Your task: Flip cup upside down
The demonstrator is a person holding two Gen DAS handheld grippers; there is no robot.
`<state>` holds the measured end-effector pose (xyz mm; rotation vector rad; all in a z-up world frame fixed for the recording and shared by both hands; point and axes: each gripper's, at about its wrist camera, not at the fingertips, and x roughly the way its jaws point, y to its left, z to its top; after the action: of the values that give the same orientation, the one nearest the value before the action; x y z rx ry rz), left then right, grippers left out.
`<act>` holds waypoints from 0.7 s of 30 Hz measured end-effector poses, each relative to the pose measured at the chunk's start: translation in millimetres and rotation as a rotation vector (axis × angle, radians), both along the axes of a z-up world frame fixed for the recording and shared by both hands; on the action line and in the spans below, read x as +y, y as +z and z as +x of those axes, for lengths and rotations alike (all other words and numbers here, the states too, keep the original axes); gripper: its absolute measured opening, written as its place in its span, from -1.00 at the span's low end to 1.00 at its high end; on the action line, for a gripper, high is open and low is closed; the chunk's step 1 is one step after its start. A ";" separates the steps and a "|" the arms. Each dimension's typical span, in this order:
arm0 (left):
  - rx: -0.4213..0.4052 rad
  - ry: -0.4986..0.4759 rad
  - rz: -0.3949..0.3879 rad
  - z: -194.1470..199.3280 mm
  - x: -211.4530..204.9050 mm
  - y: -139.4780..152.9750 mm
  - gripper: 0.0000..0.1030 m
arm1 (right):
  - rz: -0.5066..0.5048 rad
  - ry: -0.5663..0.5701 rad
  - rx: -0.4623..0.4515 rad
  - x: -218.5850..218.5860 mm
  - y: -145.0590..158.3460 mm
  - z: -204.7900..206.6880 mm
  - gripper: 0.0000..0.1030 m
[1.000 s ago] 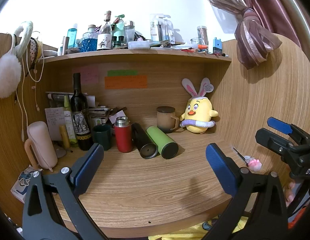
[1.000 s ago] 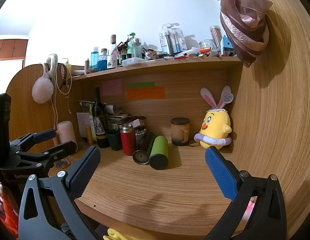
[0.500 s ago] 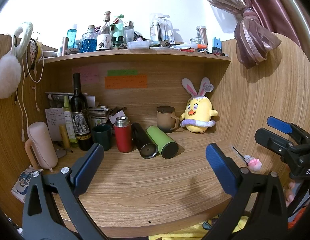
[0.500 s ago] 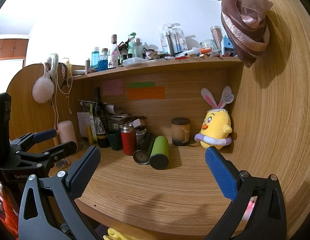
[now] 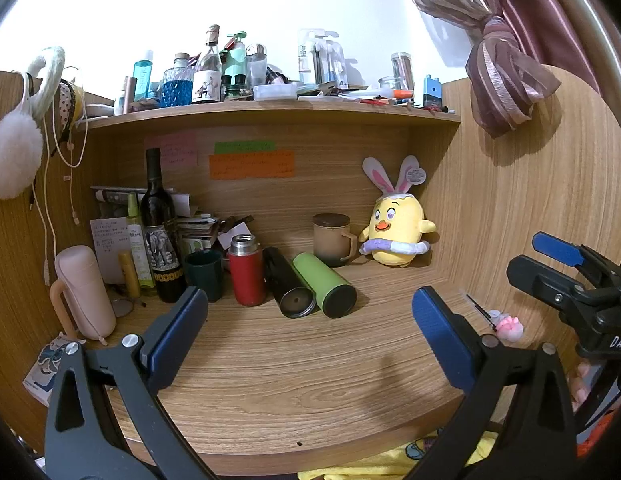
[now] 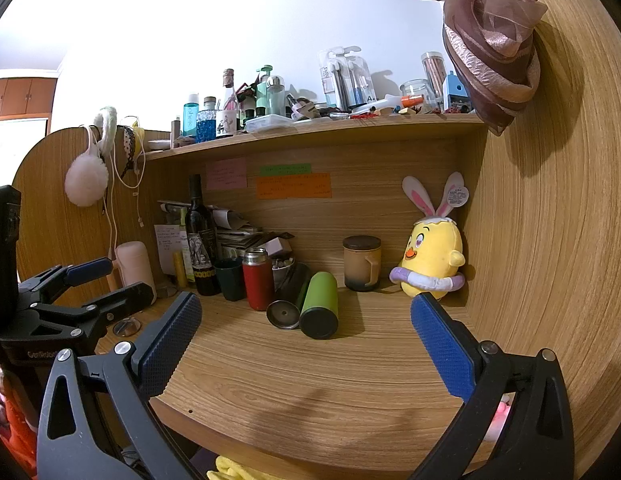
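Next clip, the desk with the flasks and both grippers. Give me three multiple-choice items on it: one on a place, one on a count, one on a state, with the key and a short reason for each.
1. Where is the plush chick?
A. on the top shelf
B. in the desk's back right corner
C. left of the wine bottle

2. How many flasks lie on their sides?
A. one
B. two
C. four

3. How is the left gripper?
A. open and empty
B. shut on the mug
C. shut on the red flask

Key: 1 B, it sits by the right wall, beside the lidded mug. 2 B, the black flask and green flask lie flat; the red flask stands. 3 A, its fingers are spread with nothing between.
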<state>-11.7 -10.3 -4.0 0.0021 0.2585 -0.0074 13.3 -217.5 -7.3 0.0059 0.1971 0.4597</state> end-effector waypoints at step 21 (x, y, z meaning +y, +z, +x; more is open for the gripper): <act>0.132 -0.100 -0.147 62.0 5.2 -21.7 1.00 | 0.004 -0.038 0.098 -9.1 -29.3 39.7 1.00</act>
<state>50.4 -5.1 -25.6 -0.1319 0.3889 -0.1266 53.0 -226.6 -36.7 0.0357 0.2918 0.4227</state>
